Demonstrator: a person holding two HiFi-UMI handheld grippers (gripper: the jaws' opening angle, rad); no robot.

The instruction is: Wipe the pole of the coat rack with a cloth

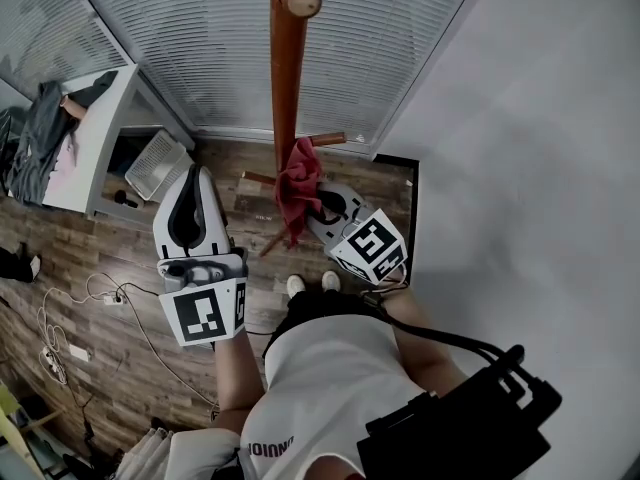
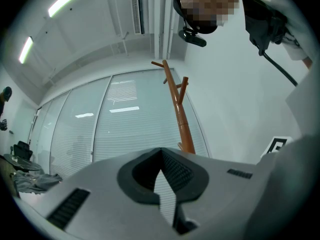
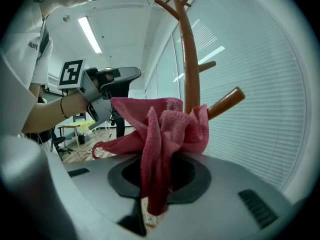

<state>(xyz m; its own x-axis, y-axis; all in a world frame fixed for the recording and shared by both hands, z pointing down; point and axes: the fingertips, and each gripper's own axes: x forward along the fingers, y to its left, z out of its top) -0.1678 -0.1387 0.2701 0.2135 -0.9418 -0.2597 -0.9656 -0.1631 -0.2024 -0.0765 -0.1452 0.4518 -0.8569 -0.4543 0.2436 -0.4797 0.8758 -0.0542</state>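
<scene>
- The right gripper [image 3: 157, 181] is closed on a bunched fold of the red terry cloth [image 3: 167, 126], and the rest of the cloth is seen spilling loose beyond the jaws.
- The cloth is held against the lower part of the orange-brown wooden pole [image 3: 190, 69] of the coat rack, just beside an angled peg [image 3: 225, 103].
- The left gripper [image 2: 162, 181] is held with its jaws together and nothing between them, beside the pole but not touching it.
- The cloth is judged soft, light and limp. A thick fold is the best place to hold it, so that it is not dragged free.
- The pole is judged stiff and smooth, and the rack could be rocked by hard pressure.
</scene>
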